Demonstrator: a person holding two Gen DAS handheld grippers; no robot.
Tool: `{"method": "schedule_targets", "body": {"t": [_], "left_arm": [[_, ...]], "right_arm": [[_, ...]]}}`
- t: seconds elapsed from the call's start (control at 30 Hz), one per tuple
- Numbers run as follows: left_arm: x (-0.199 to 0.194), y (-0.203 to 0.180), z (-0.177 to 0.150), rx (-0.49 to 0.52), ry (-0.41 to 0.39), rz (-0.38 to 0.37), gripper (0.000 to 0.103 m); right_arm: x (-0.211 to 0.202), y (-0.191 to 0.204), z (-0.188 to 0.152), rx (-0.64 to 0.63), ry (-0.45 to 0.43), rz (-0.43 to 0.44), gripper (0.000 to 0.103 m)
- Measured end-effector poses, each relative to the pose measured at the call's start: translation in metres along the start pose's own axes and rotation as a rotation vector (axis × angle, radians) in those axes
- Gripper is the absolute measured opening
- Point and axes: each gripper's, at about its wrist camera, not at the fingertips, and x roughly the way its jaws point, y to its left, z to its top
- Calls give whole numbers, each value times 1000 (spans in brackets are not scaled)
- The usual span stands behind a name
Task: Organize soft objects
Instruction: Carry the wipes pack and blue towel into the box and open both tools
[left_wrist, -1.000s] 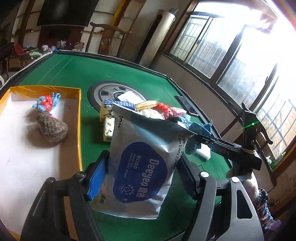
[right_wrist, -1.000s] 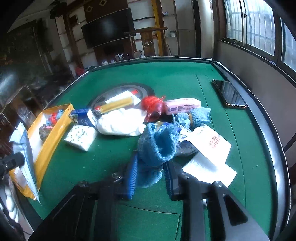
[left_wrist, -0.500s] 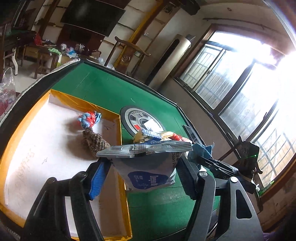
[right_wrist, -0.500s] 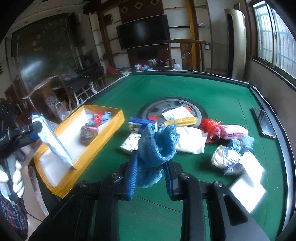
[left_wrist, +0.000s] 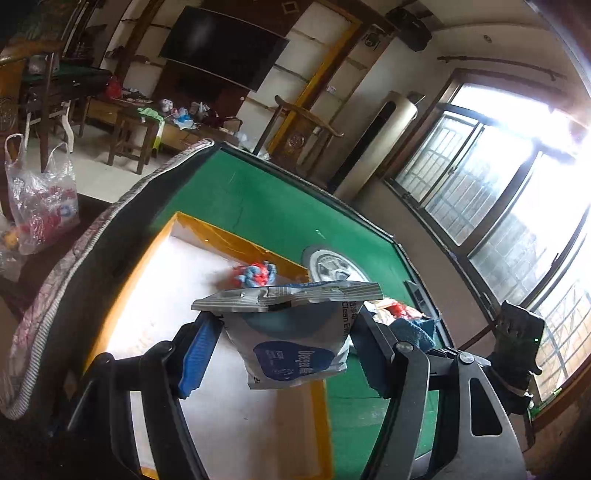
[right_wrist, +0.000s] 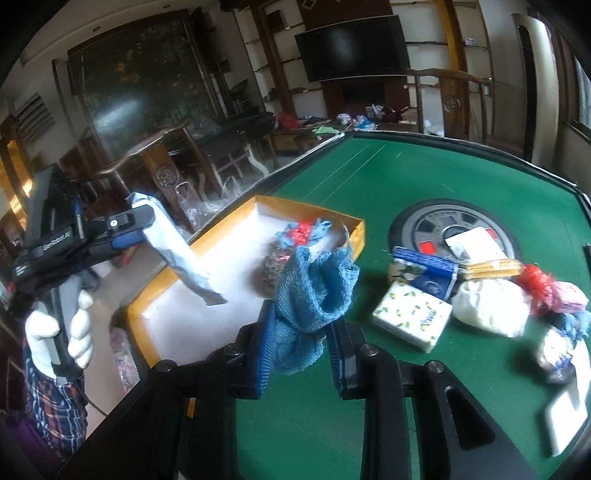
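Observation:
My left gripper (left_wrist: 284, 354) is shut on a grey and blue wet-wipes pack (left_wrist: 295, 332) and holds it above the yellow-rimmed box (left_wrist: 221, 236). The same pack (right_wrist: 177, 251) and left gripper (right_wrist: 125, 229) show in the right wrist view, over the box's near left part. My right gripper (right_wrist: 299, 354) is shut on a blue knitted cloth (right_wrist: 314, 288), held above the green table just right of the box (right_wrist: 354, 236). A red and blue soft toy (left_wrist: 255, 273) and a brown woven pouch (right_wrist: 273, 262) lie inside the box.
On the green table (right_wrist: 406, 177) to the right lie a patterned tissue pack (right_wrist: 410, 314), a white bag (right_wrist: 491, 306), a red mesh item (right_wrist: 535, 280), a yellow pack (right_wrist: 491, 266) and papers. A round wheel-like disc (right_wrist: 424, 225) is mid-table. A plastic bag (left_wrist: 40, 206) stands on the floor.
Both grippers have lifted and moved left toward the box. The wipes pack now hangs over the box's white floor, and the blue cloth has come up beside the box's right wall.

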Motion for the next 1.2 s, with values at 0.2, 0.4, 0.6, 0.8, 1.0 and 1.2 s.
{"method": "schedule_targets", "body": {"t": [0.2,0.4,0.6,0.8,1.0,1.2], "left_arm": [[51,43,24,-53,120,106,68],[94,72,44,-107,181,132,68],[127,79,54,-112,210,181,68],[132,83,58,-146,217,123,70],[107,69,58,-124,162,94,70],[78,53,51,-108,102,82,73]], "right_arm": [[69,24,16,41,118,152,24],[135,32,26,101,232,240,24],[166,26,39,117,262,195,24],[183,21,53,85,286,96,24],[188,20,66,45,259,-43,39],[161,19,68,66,199,-2,46]]}}
